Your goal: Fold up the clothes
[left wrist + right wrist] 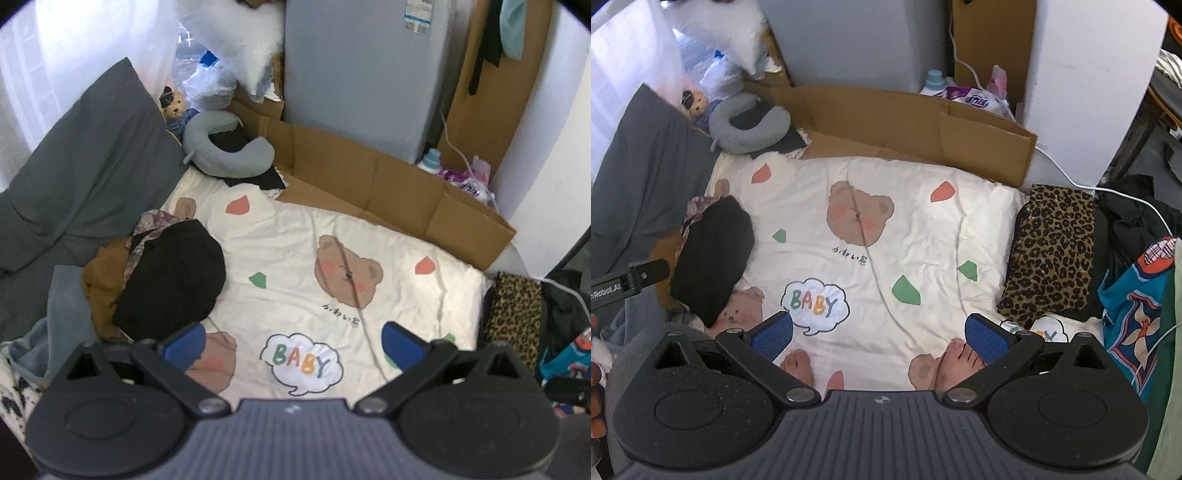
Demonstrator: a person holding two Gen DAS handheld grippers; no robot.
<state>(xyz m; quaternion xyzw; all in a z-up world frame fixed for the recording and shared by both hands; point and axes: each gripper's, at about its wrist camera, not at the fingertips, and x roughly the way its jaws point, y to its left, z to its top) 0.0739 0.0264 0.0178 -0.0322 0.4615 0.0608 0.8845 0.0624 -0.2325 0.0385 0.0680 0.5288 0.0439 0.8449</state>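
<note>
Black knit-looking cloth is topping the pile of clothes lying ahead and to the left of the left gripper, with a brown garment and a floral piece showing beneath it; it is probably soft, light and floppy, so a pinch at an outer edge or corner should be lifting it cleanly, not a grab in the bulging middle. Both grippers are hovering with fingers spread wide and holding nothing above the cream bear-print quilt. Ahead and to the right of the right gripper, a folded leopard-print garment is lying beside a teal patterned cloth. Bare toes are resting on the quilt just under the right gripper.
</note>
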